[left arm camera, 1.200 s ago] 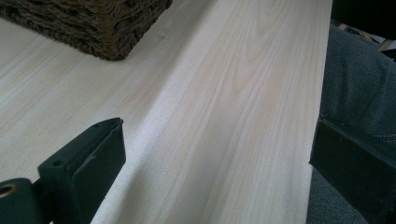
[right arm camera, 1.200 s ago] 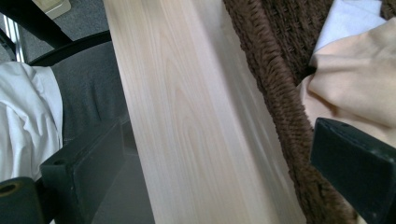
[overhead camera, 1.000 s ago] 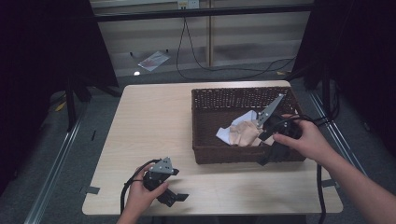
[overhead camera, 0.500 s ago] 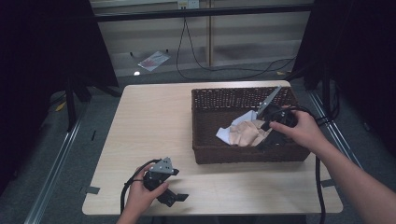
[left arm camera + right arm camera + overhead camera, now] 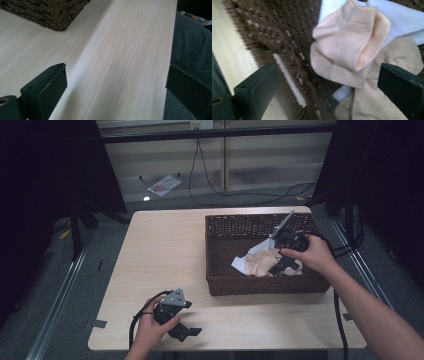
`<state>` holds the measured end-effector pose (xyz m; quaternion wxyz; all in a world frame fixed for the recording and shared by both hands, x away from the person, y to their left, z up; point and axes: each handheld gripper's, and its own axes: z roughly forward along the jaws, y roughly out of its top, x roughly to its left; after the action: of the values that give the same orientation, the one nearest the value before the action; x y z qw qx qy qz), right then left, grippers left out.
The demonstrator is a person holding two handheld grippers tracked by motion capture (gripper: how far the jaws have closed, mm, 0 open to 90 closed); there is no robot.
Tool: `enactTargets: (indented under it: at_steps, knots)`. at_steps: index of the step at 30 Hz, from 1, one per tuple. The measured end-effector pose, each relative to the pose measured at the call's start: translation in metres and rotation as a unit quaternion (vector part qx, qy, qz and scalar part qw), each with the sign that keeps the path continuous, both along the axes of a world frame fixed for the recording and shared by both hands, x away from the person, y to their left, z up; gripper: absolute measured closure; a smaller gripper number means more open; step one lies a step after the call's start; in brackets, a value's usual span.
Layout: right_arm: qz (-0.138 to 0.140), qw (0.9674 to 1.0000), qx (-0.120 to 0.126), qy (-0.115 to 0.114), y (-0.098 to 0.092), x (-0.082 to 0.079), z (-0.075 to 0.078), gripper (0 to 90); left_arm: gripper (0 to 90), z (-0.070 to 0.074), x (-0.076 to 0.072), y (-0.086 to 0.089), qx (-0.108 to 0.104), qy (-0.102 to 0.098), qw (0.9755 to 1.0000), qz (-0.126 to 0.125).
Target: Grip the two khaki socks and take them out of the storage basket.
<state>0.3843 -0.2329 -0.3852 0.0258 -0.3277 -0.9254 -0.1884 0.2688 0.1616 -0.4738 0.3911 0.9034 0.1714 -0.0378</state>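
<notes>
Peach sock [image 5: 344,42] sits atop the pile in the wicker basket [image 5: 260,284]; right gripper [image 5: 329,82] hovers wide open, so drop straight down before clenching. Left gripper [image 5: 181,330] idles open on the surface [image 5: 120,50].

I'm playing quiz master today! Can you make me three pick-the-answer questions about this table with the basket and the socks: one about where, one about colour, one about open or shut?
1. Where do the socks lie?
A. in the wicker basket
B. on the bare table
C. on the floor

2. What colour is the basket?
A. white
B. dark brown
C. blue

3. How are the jaws of the right gripper?
A. shut on a sock
B. shut on nothing
C. open

Answers: 1 A, the high view shows them inside its walls. 2 B, its weave is dark brown. 3 C, the right gripper view shows its jaws wide apart above the socks.
</notes>
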Motion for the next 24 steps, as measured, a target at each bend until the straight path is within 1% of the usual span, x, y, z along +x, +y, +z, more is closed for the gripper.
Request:
enactTargets:
  at_steps: [2,4,5,7,10,13,14,16,18,20,21,22,23,24]
  knots:
    - [-0.001,1.0000,-0.003,-0.002,-0.001,0.001,-0.001,3.4,3.1,0.000,0.000,0.000,0.001,0.000,1.0000,0.000]
    - [-0.015,0.9999,-0.004,-0.003,-0.001,0.005,-0.005,3.6,3.2,0.000,0.000,0.000,0.000,-0.001,1.0000,0.000]
    - [-0.014,0.9999,-0.006,-0.008,-0.001,0.007,-0.007,3.9,3.2,0.000,0.000,0.000,0.001,-0.001,1.0000,0.000]
    - [-0.021,0.9997,-0.006,-0.010,-0.001,0.008,-0.009,4.0,3.2,0.000,0.000,0.000,0.001,0.000,1.0000,0.000]
    - [-0.034,0.9994,-0.003,-0.007,0.000,0.012,-0.013,4.2,3.2,-0.001,0.000,0.000,-0.001,0.001,1.0000,0.002]
    - [-0.039,0.9992,-0.001,-0.013,0.000,0.015,-0.016,5.5,3.2,-0.001,0.000,0.000,0.000,0.001,1.0000,0.002]
    - [-0.044,0.9990,0.000,-0.012,0.001,0.016,-0.017,6.5,3.2,-0.001,0.000,0.000,-0.001,0.001,1.0000,0.001]
    - [-0.044,0.9989,0.002,-0.013,0.000,0.018,-0.020,9.1,3.1,-0.001,0.000,0.000,-0.003,0.001,1.0000,0.001]
    - [-0.056,0.9984,0.008,-0.006,0.000,0.020,-0.023,10.9,3.1,-0.001,0.000,0.000,-0.003,0.001,1.0000,0.002]
    - [-0.062,0.9980,0.011,-0.001,-0.002,0.023,-0.026,14.8,3.1,-0.001,0.000,0.000,-0.002,0.000,1.0000,0.001]
    - [-0.062,0.9980,0.011,-0.001,-0.002,0.023,-0.026,14.8,3.2,-0.001,0.000,0.000,-0.002,0.000,1.0000,0.001]
    - [-0.068,0.9976,0.015,0.005,-0.003,0.024,-0.028,18.1,3.1,-0.001,0.001,0.000,-0.002,0.000,1.0000,0.001]
    - [-0.068,0.9976,0.015,0.005,-0.003,0.024,-0.028,18.1,3.2,-0.001,0.001,0.000,-0.002,0.000,1.0000,0.001]
    - [-0.068,0.9975,0.019,0.006,-0.004,0.025,-0.029,22.5,3.1,-0.001,0.001,0.000,-0.001,0.000,1.0000,0.000]
